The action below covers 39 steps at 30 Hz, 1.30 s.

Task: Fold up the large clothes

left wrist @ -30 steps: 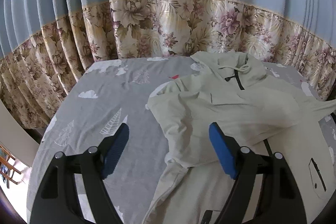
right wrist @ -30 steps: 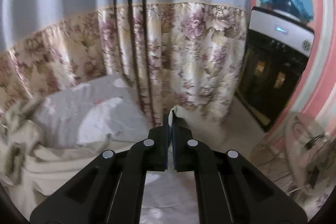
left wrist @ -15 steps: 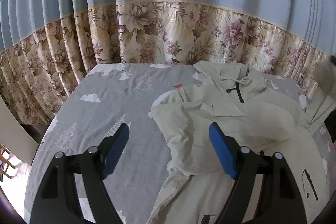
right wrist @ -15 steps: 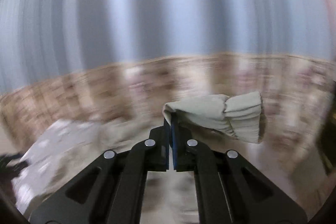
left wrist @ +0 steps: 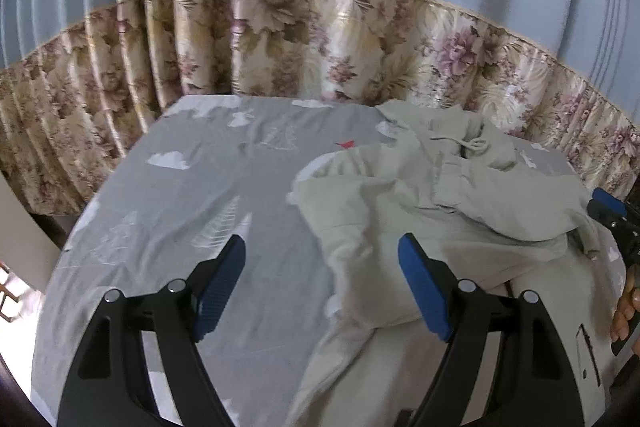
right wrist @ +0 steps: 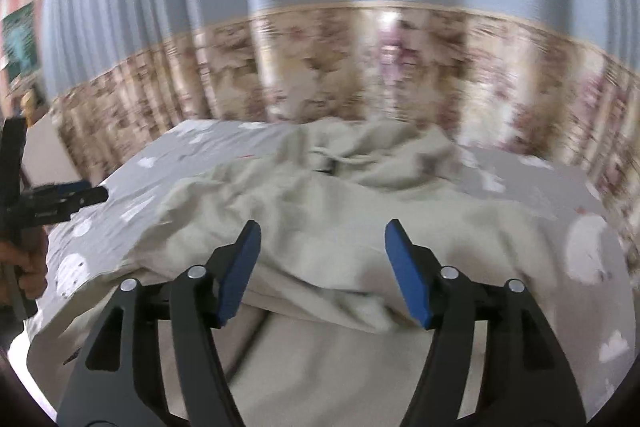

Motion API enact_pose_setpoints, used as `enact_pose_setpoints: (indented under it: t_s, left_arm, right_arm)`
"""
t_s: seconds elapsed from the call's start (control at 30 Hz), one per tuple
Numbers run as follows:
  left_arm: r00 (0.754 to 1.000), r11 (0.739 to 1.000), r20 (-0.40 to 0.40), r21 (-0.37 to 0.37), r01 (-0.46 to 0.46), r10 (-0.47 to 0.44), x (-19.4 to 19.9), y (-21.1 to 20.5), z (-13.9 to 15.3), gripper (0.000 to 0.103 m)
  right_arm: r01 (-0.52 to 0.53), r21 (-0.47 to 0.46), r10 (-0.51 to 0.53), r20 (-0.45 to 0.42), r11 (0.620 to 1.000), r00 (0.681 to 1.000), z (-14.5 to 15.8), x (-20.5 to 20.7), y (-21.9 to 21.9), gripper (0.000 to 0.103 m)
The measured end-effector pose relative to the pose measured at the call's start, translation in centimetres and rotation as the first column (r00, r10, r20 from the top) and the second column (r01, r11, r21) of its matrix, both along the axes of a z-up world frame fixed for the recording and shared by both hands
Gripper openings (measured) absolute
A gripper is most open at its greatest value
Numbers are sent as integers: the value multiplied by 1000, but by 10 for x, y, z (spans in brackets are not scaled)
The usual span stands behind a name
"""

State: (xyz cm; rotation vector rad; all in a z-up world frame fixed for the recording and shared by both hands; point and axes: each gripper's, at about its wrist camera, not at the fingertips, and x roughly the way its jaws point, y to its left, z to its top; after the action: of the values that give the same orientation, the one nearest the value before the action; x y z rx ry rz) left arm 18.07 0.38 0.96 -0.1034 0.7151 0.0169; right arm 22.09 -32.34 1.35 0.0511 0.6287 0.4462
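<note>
Two claws empty above the hoodie (left wrist: pixel 460 211): left claw (left wrist: pixel 322 279) spread, right claw (right wrist: pixel 322 267) opening.

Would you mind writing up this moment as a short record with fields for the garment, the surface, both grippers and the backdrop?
garment: pale hoodie, rumpled, sleeves folded across its body
surface: grey sheet with white cloud print
left gripper: open, holding nothing, over the hoodie's left edge
right gripper: jaws opening, nothing between them, above the hoodie
backdrop: blue and floral curtain
</note>
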Motion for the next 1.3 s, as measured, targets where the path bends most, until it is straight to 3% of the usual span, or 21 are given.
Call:
enact_pose_setpoints:
  t_s: [0.27, 0.47, 0.63, 0.67, 0.7, 0.77, 0.83, 0.9, 1.13, 1.3]
  left_arm:
    - [989, 990, -47, 29, 139, -137, 67, -70, -22, 79]
    - [977, 976, -73, 67, 206, -201, 111, -107, -41, 79]
    - [960, 964, -112, 39, 263, -258, 135, -136, -46, 78]
    - [954, 961, -140, 41, 273, -265, 141, -142, -52, 73]
    - [950, 960, -163, 42, 278, -268, 142, -146, -56, 53]
    - [944, 958, -189, 44, 284, -271, 144, -152, -63, 35]
    - [943, 952, -165, 55, 302, -290, 138, -155, -64, 13]
    - [947, 951, -126, 54, 303, -295, 130, -153, -56, 4]
    - [970, 971, 60, 68, 229, -234, 96, -123, -3, 2]
    - [984, 991, 140, 79, 104, -114, 52, -77, 20, 2]
  right_arm:
    - [127, 18, -127, -23, 992, 992, -13, -6, -61, 73]
    - [144, 8, -144, -32, 989, 989, -22, -4, -74, 74]
    - [157, 18, -156, -51, 987, 986, -29, -2, -80, 76]
    - [157, 19, -156, -57, 987, 986, -30, -1, -80, 76]
    - [156, 21, -155, -59, 988, 986, -31, -1, -80, 76]
    - [154, 24, -153, -60, 988, 986, -31, -2, -80, 76]
    - [151, 23, -150, -58, 988, 987, -30, -4, -79, 77]
    - [152, 20, -151, -55, 988, 987, -29, -5, -79, 77]
    - [175, 23, -174, -50, 984, 983, -24, -8, -83, 77]
    - [187, 11, -186, -55, 982, 981, -21, -10, -81, 79]
